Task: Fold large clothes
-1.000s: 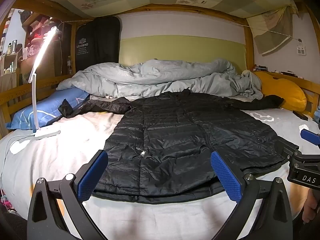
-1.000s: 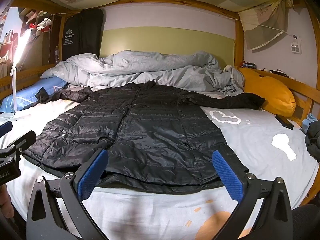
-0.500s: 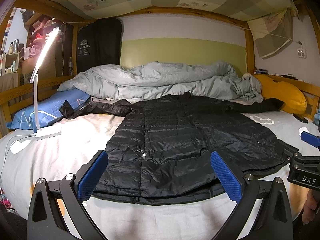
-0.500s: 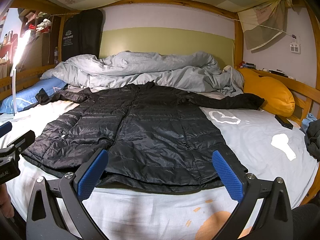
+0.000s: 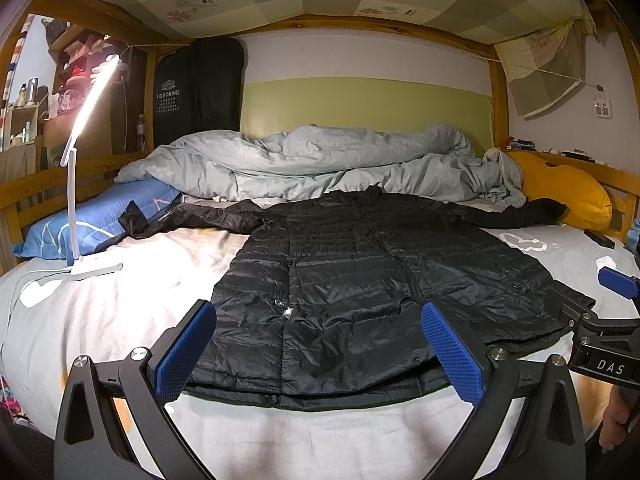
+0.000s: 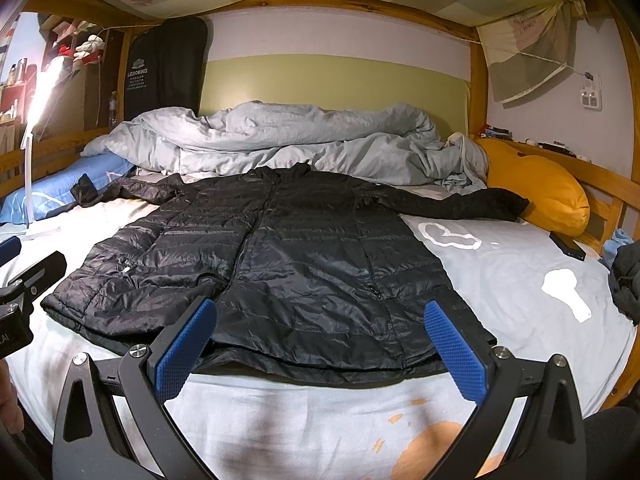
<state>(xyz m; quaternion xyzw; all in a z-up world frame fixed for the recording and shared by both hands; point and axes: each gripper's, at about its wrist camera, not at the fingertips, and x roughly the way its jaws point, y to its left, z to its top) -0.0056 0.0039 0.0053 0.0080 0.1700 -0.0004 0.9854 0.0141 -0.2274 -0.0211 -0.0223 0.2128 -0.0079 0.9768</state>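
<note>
Jacket: black quilted down jacket (image 5: 360, 280) (image 6: 288, 264) is laid flat on the bed (image 5: 120, 280) (image 6: 520, 272), hem near, collar far, sleeves spread left and right.
Left gripper (image 5: 320, 354): held just off the near hem; jaws are spread wide, nothing between the blue pads.
Right gripper (image 6: 320, 354): held at the near hem, right of the left one; jaws are spread wide and empty.
Duvet: grey duvet (image 5: 320, 160) is heaped at the far end.
Lamp: lit white desk lamp (image 5: 80, 136) is stood on the left, beside a blue pillow (image 5: 96, 220).
Cushion: yellow cushion (image 6: 536, 188) is seen far right, touched by the right sleeve.
</note>
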